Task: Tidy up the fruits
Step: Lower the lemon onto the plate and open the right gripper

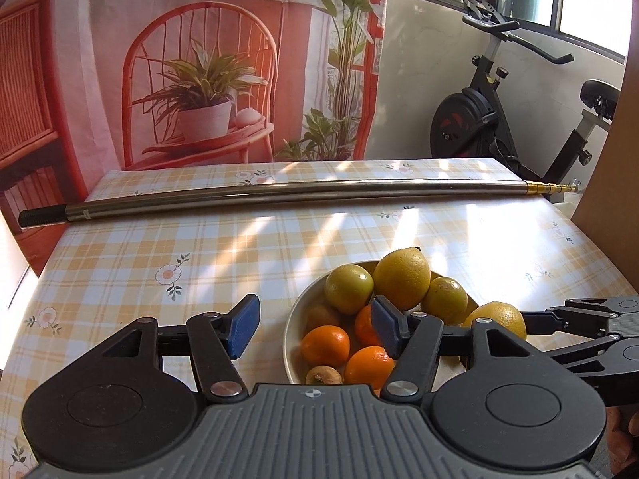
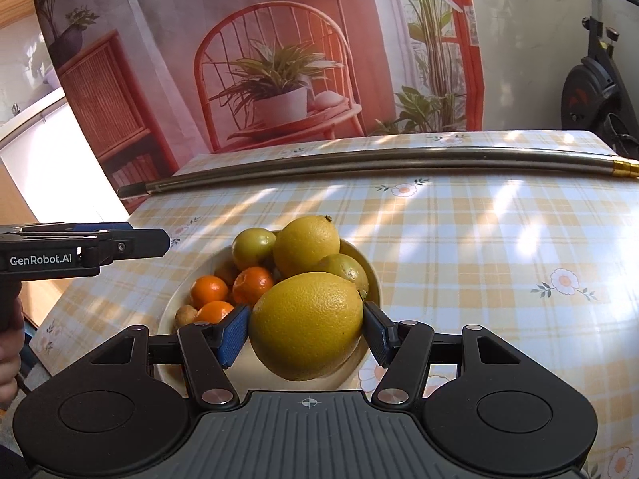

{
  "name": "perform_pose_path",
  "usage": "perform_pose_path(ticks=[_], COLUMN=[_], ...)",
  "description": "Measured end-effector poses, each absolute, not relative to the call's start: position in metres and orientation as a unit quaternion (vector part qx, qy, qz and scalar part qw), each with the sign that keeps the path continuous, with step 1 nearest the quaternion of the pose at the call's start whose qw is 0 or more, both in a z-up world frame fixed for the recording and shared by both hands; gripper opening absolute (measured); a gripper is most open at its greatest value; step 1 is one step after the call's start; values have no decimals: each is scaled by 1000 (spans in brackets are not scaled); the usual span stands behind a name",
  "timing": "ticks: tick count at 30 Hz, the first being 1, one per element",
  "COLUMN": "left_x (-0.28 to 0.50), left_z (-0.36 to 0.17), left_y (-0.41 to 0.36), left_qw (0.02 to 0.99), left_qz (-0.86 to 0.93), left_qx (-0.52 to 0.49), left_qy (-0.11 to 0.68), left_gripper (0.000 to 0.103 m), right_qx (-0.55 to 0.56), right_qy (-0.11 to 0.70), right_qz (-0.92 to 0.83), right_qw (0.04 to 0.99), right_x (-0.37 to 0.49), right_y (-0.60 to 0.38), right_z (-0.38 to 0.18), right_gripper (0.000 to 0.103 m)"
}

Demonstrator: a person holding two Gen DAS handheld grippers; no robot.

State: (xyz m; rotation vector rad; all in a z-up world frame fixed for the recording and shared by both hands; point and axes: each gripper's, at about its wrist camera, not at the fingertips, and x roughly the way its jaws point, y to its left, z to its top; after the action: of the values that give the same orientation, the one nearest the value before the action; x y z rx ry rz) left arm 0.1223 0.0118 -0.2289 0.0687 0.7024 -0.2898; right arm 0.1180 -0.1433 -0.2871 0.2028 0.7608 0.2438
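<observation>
A large yellow citrus fruit (image 2: 306, 325) sits pinched between the blue pads (image 2: 233, 333) of the right gripper (image 2: 305, 333), one pad pressed to each flank. It is held at the near edge of a cream bowl (image 2: 369, 279), over the rim; whether it touches the bowl cannot be told.

Inside the bowl: a second big yellow fruit (image 2: 305, 245) at the back, two greenish-yellow round fruits (image 2: 252, 248), three small oranges (image 2: 208, 290), and a small brown item (image 2: 185, 315) at the near left, too small to identify.

The left gripper (image 1: 315, 327) stands beside the bowl's left side, its jaws spread with nothing between the pads (image 1: 244, 325); behind the gap lie table and bowl. From the right wrist view it appears side-on at the left edge, with part of a hand (image 2: 10, 343) on its grip.

The bowl rests on a table covered by a yellow-and-white checked cloth (image 2: 499, 239) with daisy prints. A long metal pole (image 1: 279, 193) lies across the far side of the table. Behind hangs a printed backdrop (image 1: 199, 60) showing a red chair and plants; an exercise bike (image 1: 491, 107) stands to the right of it.
</observation>
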Motion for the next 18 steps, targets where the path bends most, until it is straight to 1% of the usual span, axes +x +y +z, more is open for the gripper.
perform_pose_path(ticks=[10, 18], left_x=[123, 123], left_z=[-246, -249], left_y=[38, 47], left_qw=[918, 918], left_qz=[-145, -138], left_qx=[-11, -20], left_qy=[368, 371], left_gripper=[65, 67], right_qx=[74, 64], right_qy=[413, 422], right_qz=[130, 133], right_qw=[898, 894], right_x=[125, 132], right_y=[-110, -99], right_z=[-301, -302], right_gripper=[57, 57])
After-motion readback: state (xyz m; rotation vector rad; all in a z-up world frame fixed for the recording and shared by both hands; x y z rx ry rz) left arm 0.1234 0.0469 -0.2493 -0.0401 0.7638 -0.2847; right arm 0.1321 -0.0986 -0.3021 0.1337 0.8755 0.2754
